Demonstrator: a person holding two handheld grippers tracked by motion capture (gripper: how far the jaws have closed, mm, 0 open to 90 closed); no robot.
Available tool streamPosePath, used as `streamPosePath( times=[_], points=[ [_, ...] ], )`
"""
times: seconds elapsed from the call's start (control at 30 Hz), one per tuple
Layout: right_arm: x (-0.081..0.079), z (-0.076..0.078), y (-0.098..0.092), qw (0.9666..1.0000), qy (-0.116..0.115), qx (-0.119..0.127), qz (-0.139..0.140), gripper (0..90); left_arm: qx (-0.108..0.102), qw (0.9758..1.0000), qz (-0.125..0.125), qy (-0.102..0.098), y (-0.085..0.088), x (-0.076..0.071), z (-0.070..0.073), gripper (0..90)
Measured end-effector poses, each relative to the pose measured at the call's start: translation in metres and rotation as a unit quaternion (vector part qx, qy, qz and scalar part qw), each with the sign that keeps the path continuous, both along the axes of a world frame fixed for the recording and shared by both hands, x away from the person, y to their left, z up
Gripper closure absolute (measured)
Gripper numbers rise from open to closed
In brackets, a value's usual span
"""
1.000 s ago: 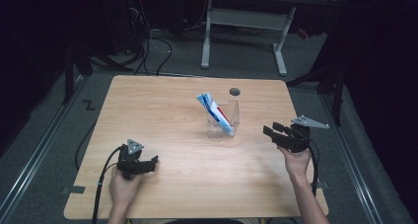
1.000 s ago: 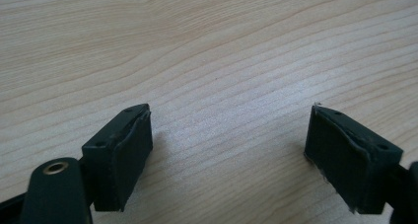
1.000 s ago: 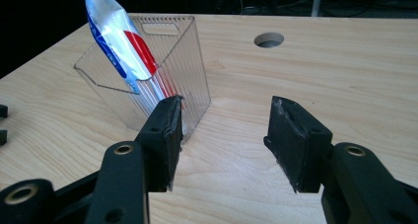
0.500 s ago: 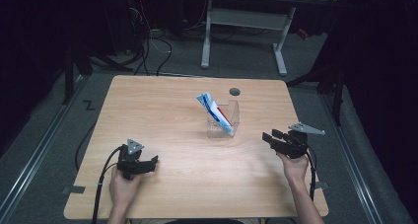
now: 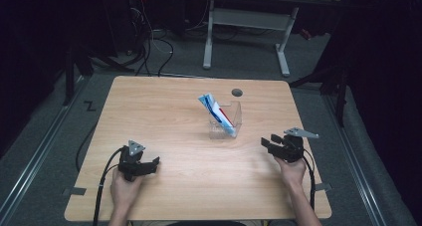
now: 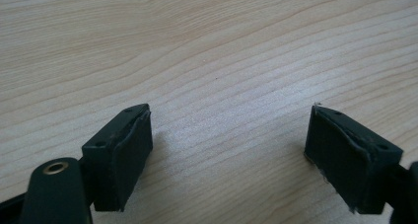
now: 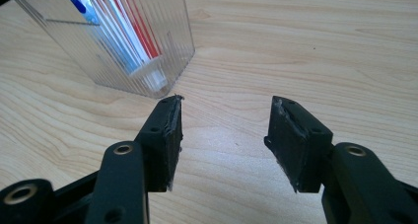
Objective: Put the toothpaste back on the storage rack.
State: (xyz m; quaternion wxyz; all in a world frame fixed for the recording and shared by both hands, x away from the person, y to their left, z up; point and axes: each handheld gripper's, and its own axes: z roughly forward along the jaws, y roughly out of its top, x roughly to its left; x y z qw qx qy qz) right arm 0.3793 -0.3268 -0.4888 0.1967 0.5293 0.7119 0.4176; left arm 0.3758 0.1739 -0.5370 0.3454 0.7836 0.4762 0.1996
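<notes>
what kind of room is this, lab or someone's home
Most likely a lab or recording setup, not a home: a bare wooden table on grey carpet, loose cables on the floor behind it, and a height-adjustable desk frame beyond.

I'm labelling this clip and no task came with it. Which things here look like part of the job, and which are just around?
Likely in the job:
clear holder
tube leaning inside the holder
left gripper, open
right gripper, open, pointing at the holder

Just around:
table hole
white desk frame behind
floor cables
</notes>
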Motion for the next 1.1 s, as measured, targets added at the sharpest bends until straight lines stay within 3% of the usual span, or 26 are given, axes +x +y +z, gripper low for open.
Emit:
streamPosePath(
  times=[0.43, 1.1],
  points=[
    [0.01, -0.018, 0.015, 0.9992, 0.017, -0.037, 0.001, 47.4, 0.0, 1.0, 0.0, 0.0, 0.0, 0.0, 0.0, 18.7],
    [0.014, -0.028, 0.021, 0.9975, 0.028, -0.065, 0.004, 47.3, -0.001, 1.0, 0.0, 0.0, 0.0, 0.0, 0.0, 18.7]
  ],
)
